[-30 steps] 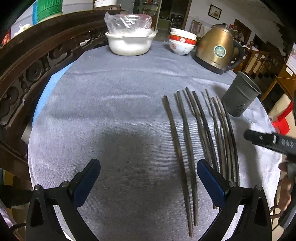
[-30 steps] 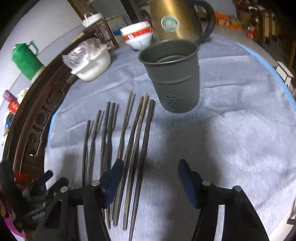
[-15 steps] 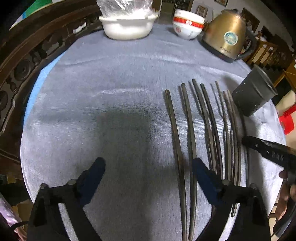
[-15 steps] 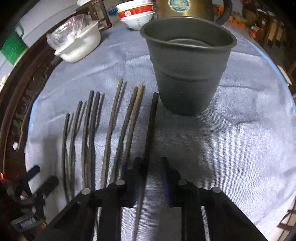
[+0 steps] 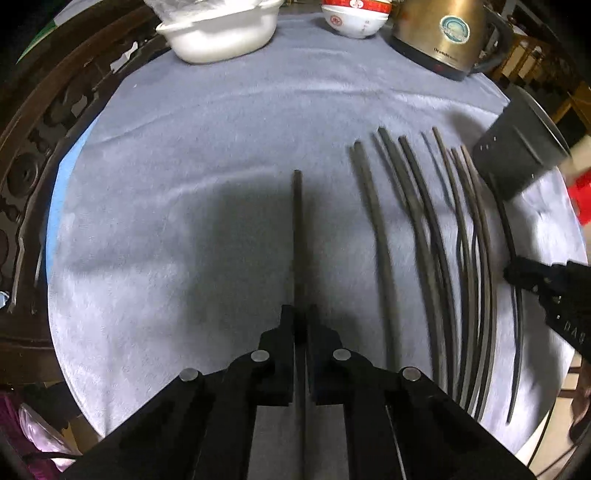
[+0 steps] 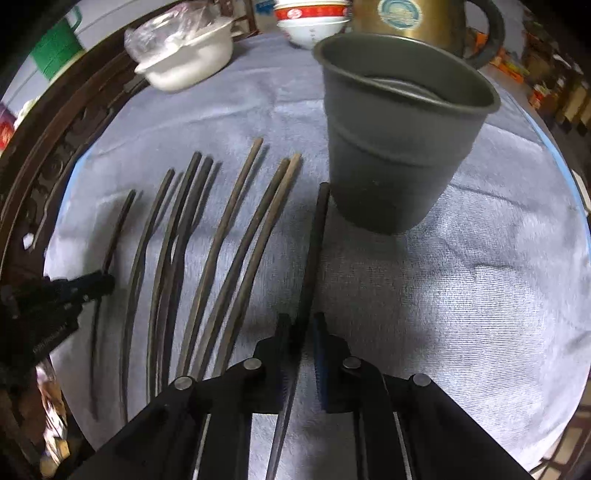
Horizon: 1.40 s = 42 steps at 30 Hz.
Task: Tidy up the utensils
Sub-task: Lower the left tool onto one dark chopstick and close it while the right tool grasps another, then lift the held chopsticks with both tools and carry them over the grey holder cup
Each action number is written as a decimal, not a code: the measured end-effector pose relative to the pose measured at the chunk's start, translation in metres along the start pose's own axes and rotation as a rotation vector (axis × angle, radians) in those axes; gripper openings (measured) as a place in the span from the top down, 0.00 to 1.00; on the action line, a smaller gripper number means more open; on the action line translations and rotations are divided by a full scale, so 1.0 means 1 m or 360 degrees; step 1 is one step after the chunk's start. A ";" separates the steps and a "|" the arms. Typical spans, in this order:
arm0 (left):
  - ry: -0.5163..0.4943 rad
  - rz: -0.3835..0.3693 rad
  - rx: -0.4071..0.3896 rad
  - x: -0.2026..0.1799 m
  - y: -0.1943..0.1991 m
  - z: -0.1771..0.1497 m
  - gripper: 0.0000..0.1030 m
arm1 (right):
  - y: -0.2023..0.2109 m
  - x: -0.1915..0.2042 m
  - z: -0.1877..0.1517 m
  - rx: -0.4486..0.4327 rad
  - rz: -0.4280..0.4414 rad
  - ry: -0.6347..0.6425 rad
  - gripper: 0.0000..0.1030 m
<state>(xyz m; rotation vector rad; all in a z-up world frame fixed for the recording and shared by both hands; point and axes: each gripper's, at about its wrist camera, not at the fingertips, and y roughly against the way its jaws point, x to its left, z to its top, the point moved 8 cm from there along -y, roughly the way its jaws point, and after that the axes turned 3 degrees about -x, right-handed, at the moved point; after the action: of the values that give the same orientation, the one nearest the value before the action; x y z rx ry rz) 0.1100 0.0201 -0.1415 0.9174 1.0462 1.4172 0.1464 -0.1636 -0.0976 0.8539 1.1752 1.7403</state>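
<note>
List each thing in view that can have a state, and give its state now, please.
left gripper: shut on a chopstick
right gripper: shut on a chopstick
left chopstick: gripped, pointing forward
right chopstick: gripped, tip beside the cup
other chopsticks: lying loose on the cloth
gray cup: upright, no chopstick visible inside
kettle: upright on its base
white dish: covered with plastic

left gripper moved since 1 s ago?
Yes. The left gripper went from open to shut on a chopstick, closer to the white dish.

Matt dark chopsticks (image 5: 373,236) (probably wood) lie on napped grey cloth (image 5: 221,129) beside a dull metal holder (image 6: 399,147).
</note>
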 end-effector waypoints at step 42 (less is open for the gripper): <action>0.0244 -0.0326 0.0067 0.071 0.004 0.036 0.95 | 0.012 0.035 0.028 0.0087 0.0183 -0.0053 0.93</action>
<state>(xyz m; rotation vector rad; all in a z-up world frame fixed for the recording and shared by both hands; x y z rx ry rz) 0.1353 0.0948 -0.1279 0.7173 1.2525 1.3130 0.1534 -0.1238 -0.0747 0.9965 1.1766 1.7859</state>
